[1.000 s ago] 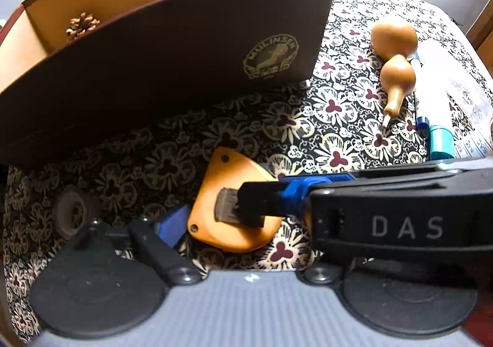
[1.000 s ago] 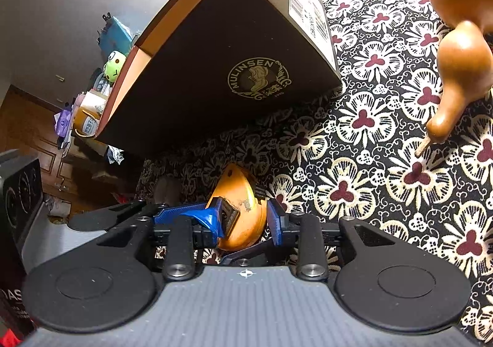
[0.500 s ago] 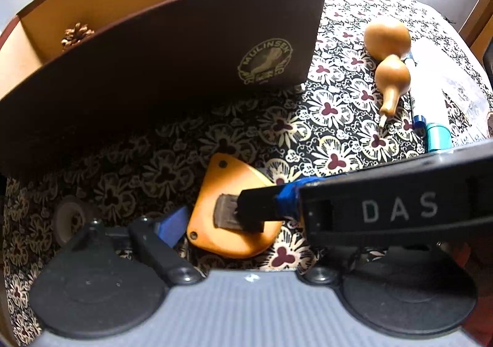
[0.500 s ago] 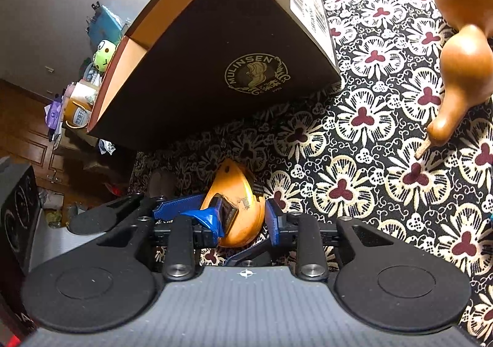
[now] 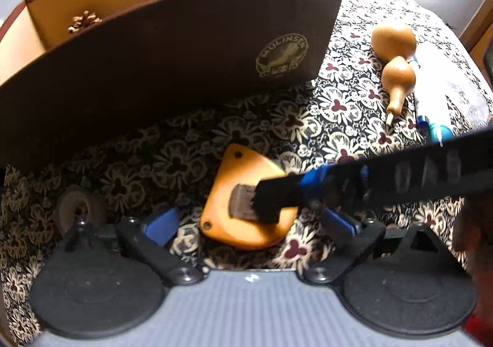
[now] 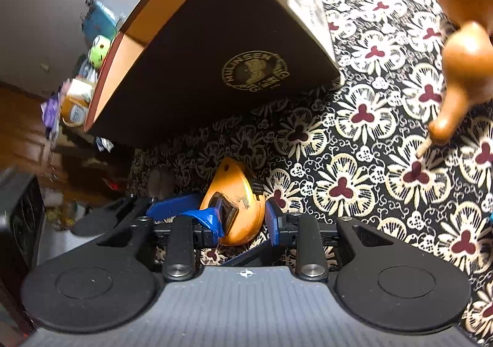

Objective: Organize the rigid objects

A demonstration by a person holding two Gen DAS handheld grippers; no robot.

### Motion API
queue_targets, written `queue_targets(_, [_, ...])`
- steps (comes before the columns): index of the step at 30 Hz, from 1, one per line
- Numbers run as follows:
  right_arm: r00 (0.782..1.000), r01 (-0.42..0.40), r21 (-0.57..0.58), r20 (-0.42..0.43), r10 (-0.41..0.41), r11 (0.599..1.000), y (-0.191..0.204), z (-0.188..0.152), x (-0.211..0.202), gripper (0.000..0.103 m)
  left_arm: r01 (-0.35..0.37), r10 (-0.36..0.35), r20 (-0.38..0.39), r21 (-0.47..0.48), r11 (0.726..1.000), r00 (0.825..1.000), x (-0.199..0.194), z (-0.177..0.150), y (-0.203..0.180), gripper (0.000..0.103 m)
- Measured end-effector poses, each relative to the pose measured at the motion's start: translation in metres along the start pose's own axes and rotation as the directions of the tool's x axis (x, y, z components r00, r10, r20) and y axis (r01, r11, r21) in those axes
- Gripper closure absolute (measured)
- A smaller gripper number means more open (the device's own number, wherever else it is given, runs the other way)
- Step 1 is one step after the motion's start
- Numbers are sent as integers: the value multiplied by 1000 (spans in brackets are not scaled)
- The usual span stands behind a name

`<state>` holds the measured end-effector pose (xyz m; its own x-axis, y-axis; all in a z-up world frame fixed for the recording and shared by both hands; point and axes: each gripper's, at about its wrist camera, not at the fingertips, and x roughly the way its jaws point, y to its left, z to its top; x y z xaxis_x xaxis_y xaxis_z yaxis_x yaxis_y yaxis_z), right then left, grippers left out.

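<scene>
Table with black floral cloth (image 5: 348,106). On it: open brown box (image 5: 185,63), orange tape measure (image 5: 246,211) in front of the box, double gourd (image 5: 396,66) to the right, blue-capped pens (image 5: 431,128) beside the gourd, small round grey thing (image 5: 78,208) at left, blurry.

Tape measure (image 5: 246,214) lay on the tablecloth (image 5: 308,119) just in front of the box (image 5: 172,70), between the left gripper (image 5: 249,223) fingers. Gourd (image 5: 396,66) lay right of the box, pens (image 5: 431,128) just right of it. Pinecone (image 5: 83,20) sat inside the box; a small round object (image 5: 77,208) lay left of the tape measure.
</scene>
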<state>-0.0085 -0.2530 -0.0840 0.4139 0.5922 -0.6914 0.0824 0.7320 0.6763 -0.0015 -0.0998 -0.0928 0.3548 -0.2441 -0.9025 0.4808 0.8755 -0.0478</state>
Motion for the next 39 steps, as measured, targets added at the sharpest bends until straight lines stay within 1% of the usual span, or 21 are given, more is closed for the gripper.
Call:
queue_targets(2, [1000, -19, 34, -1, 19, 999, -7, 1, -1, 93, -6, 6, 16, 9, 1000, 1000, -4, -7, 4, 6])
queue_targets(4, [999, -33, 43, 2, 33, 999, -8, 0, -2, 88, -3, 3, 34, 5, 1000, 999, -9, -14, 10, 6])
queue_targets(8, [999, -52, 77, 15, 51, 996, -12, -1, -4, 86, 43, -42, 78, -12, 999, 996, -20, -21, 22, 6])
queue_targets(11, [998, -59, 93, 26, 57, 994, -14, 0, -5, 86, 25, -26, 120, 14, 1000, 992, -26, -18, 20, 6])
queue_targets(13, [998, -66, 102, 29, 64, 993, -17, 2, -5, 86, 9, -12, 125, 25, 1000, 992, -22, -12, 18, 7])
queue_targets(17, [997, -74, 95, 25, 72, 993, -17, 2, -5, 86, 21, -26, 110, 42, 999, 994, -10, -5, 14, 9])
queue_targets(19, [997, -74, 83, 24, 72, 994, -15, 2, -5, 86, 31, -35, 92, 47, 998, 995, -4, -5, 11, 13])
queue_targets(21, [997, -78, 78, 25, 76, 994, -14, 1, -5, 86, 12, -17, 99, 57, 998, 995, 0, -6, 5, 17])
queue_targets(22, [996, -82, 81, 25, 80, 993, -13, 1, -3, 86, 0, -7, 102, 66, 998, 995, 0, -5, 3, 18])
queue_targets(24, [996, -93, 89, 25, 91, 992, -16, 1, -3, 86, 13, -20, 103, 64, 998, 994, 0, -1, 1, 31])
queue_targets(25, [995, -93, 86, 31, 90, 992, -16, 2, -3, 86, 16, -22, 101, 63, 998, 995, 0, 1, -1, 34])
queue_targets(26, [995, -91, 79, 34, 89, 993, -17, 2, -4, 86, 14, -22, 102, 70, 997, 995, -1, 1, -3, 41])
queue_targets(27, [996, -88, 67, 34, 85, 994, -15, 2, -4, 86, 19, -27, 105, 79, 997, 994, -2, 1, -6, 45])
queue_targets(30, [996, -81, 43, 27, 80, 996, -13, 4, -4, 85, 7, -15, 104, 79, 997, 994, 1, 1, -13, 46])
queue_targets(32, [996, -87, 52, 23, 86, 995, -14, 4, -3, 85, 13, -19, 99, 65, 998, 995, 2, 3, -13, 46])
queue_targets(36, [995, -103, 88, 9, 103, 991, -19, 4, -4, 86, 57, -61, 98, 46, 997, 993, -4, 2, -12, 46])
queue_targets(39, [995, -105, 89, 11, 104, 991, -22, 2, -12, 86, 80, -88, 111, 72, 994, 990, -13, 3, -17, 46])
